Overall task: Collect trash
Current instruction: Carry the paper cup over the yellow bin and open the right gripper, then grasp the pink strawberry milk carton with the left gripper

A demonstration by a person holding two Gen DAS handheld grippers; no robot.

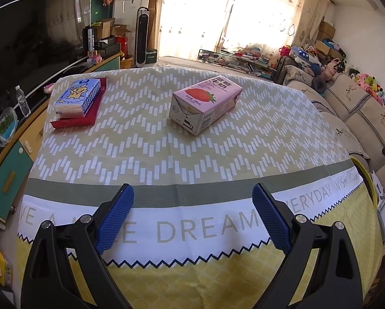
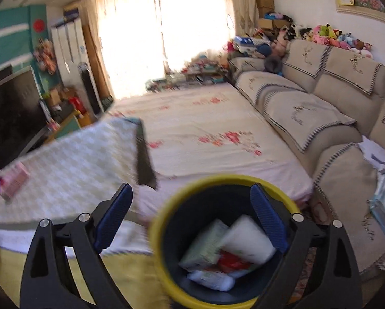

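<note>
A pink strawberry milk carton [image 1: 205,103] lies on its side on the table's patterned cloth [image 1: 141,154], ahead of my open, empty left gripper [image 1: 192,200]. In the right wrist view the carton [image 2: 13,180] shows blurred at far left. My right gripper [image 2: 191,200] is open and empty, above a dark bin with a yellow rim [image 2: 161,221]. The bin holds a green-white box [image 2: 208,244], a white packet [image 2: 249,239], something red [image 2: 231,261] and a white wrapper [image 2: 210,279]. The bin's rim [image 1: 365,177] peeks in at the table's right edge in the left wrist view.
A blue tissue pack [image 1: 77,95] rests on a red book [image 1: 81,116] at the table's far left. A TV [image 1: 25,38] and cabinet stand left. A sofa [image 2: 321,108] runs along the right. A flowered mat [image 2: 205,128] covers the floor beyond the table.
</note>
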